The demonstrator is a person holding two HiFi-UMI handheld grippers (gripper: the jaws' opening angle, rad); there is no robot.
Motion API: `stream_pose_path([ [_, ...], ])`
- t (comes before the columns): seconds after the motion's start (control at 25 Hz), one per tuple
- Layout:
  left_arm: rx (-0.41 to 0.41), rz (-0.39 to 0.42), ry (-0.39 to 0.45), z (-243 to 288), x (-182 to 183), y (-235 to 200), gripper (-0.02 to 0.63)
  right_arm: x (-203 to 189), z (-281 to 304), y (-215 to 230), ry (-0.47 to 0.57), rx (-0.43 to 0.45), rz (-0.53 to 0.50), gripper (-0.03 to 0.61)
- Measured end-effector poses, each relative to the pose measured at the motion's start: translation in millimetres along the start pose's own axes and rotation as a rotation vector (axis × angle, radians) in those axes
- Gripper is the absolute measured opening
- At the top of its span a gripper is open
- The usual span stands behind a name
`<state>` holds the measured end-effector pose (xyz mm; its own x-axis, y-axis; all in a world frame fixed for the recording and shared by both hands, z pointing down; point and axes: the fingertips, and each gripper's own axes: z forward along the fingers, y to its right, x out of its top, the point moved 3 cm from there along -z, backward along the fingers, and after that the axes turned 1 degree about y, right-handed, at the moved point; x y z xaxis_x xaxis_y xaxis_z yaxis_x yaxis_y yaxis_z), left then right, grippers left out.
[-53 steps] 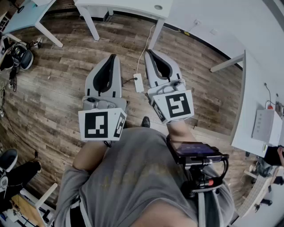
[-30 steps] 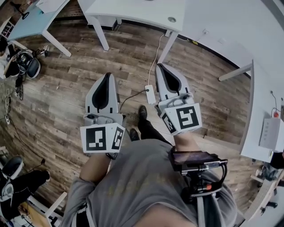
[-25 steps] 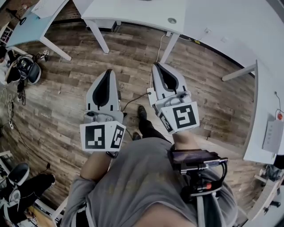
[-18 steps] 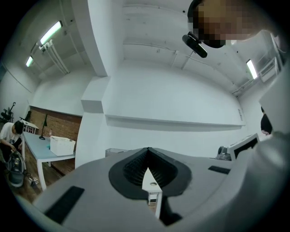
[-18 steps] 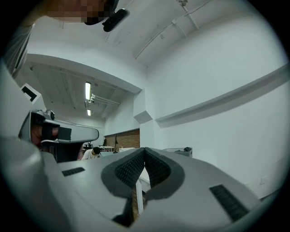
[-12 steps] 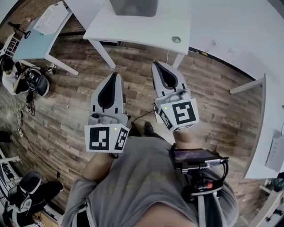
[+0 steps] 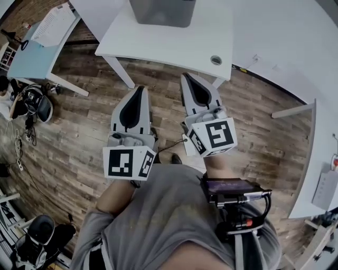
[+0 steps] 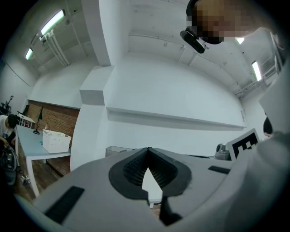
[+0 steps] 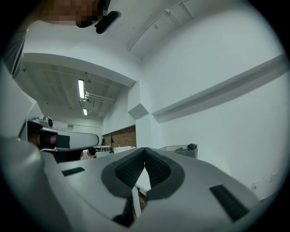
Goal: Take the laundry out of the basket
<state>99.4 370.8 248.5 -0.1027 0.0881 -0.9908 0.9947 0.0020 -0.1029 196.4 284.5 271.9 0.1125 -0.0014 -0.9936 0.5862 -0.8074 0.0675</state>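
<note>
A grey laundry basket stands on a white table at the top of the head view. In the right gripper view the basket shows with a dark piece of laundry over its rim; the left gripper view shows the basket low, just left of the jaws. My left gripper and right gripper point level toward the table, side by side above the wooden floor, short of the table's edge. Both are shut with nothing between the jaws, as the left gripper and right gripper views confirm.
A light blue table with a white tray stands at the left, near a seated person and an office chair. Another white desk runs along the right. A cable and power strip lie on the floor.
The white table and basket have slid down into the head view and come closer. Both grippers stay shut and side by side, carried forward over the floor.
</note>
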Motion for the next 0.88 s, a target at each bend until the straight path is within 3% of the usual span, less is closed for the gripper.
stream_pose_path([
  [0.52, -0.093, -0.030, 0.006, 101, 2, -139, 0.008, -8, 157, 7, 0.006, -0.113, -0.020, 0.008],
  [0.88, -0.173, -0.072, 0.002, 135, -6, -163, 0.008, 3, 186, 23, 0.018, -0.198, -0.071, 0.008],
])
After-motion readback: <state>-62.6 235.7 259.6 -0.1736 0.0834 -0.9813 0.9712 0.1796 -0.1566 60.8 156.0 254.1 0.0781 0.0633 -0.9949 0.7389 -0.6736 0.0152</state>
